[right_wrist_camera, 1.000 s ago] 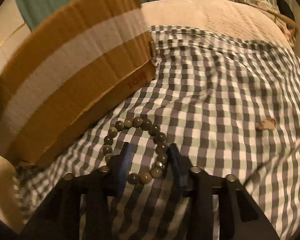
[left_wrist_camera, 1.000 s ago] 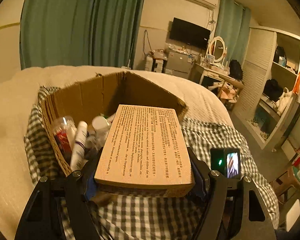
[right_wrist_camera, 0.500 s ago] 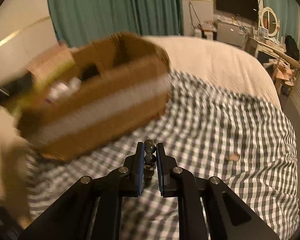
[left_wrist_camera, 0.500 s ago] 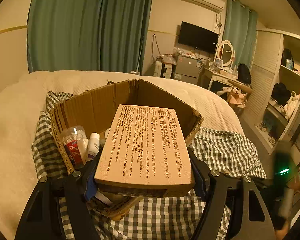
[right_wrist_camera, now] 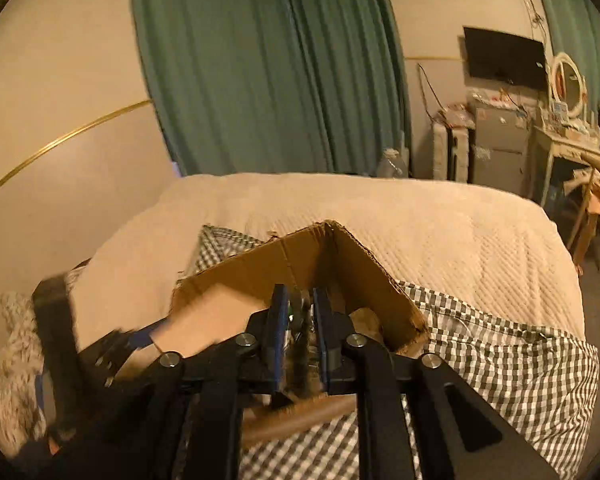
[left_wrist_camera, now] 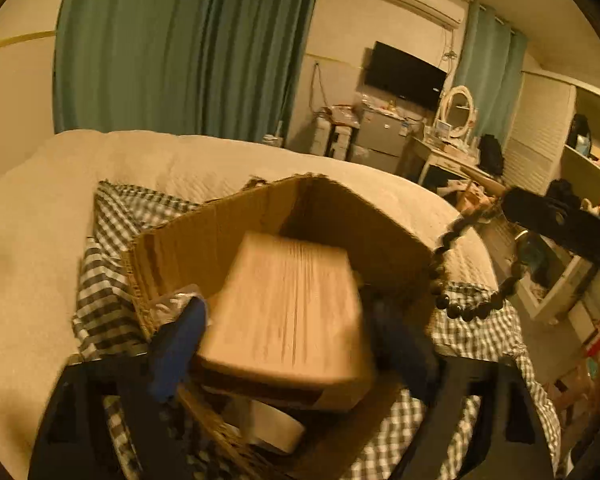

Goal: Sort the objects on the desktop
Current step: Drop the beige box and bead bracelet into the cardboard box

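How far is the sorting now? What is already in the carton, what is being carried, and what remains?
Done: the cardboard box already holds some small items, blurred here. In hand: the left gripper has opened around the flat tan box, which is over the carton; the right gripper is shut on the bead bracelet, beside the carton's rim. Left: the bracelet must still go in. No other loose item shows on the checked cloth.

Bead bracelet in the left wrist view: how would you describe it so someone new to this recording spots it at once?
Start at the open cardboard box on the checked cloth covering the bed. Just past the box's right-hand corner, a loop of dark round beads, the bead bracelet, hangs in the air from the right hand-held gripper. It is the only beaded, dangling thing; the pale printed box nearby is flat and rectangular.
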A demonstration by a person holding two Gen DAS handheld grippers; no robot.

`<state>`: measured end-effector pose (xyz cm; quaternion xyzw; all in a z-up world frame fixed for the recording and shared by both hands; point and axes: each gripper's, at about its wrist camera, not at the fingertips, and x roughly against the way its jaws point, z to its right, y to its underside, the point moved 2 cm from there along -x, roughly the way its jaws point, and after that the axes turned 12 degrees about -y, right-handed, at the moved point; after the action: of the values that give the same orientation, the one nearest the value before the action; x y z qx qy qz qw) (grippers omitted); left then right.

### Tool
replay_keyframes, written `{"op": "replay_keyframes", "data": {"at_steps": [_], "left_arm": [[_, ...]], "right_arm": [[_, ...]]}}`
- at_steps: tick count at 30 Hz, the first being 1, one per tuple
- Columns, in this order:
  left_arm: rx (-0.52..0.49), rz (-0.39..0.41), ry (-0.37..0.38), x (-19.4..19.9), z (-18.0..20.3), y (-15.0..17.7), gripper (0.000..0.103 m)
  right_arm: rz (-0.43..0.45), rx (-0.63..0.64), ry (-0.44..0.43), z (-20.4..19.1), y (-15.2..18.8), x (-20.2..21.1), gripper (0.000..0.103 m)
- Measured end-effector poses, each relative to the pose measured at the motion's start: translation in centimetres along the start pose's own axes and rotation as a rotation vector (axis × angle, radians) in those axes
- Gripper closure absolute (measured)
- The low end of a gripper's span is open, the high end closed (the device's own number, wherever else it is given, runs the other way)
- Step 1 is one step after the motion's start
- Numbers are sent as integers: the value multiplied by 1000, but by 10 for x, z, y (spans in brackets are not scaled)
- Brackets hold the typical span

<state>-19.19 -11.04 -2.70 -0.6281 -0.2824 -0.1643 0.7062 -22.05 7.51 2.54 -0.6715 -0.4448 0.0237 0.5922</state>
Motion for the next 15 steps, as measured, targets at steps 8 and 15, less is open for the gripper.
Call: {"op": "replay_keyframes", "data": {"at_steps": [8, 15], "left_arm": [[-35, 69, -50, 25, -3, 4, 0], [-1, 51, 13, 70, -2, 26, 0]], "right_arm": [[-21, -65, 146, 2, 20, 16, 35], [24, -16, 288, -9, 56, 96, 0]]}}
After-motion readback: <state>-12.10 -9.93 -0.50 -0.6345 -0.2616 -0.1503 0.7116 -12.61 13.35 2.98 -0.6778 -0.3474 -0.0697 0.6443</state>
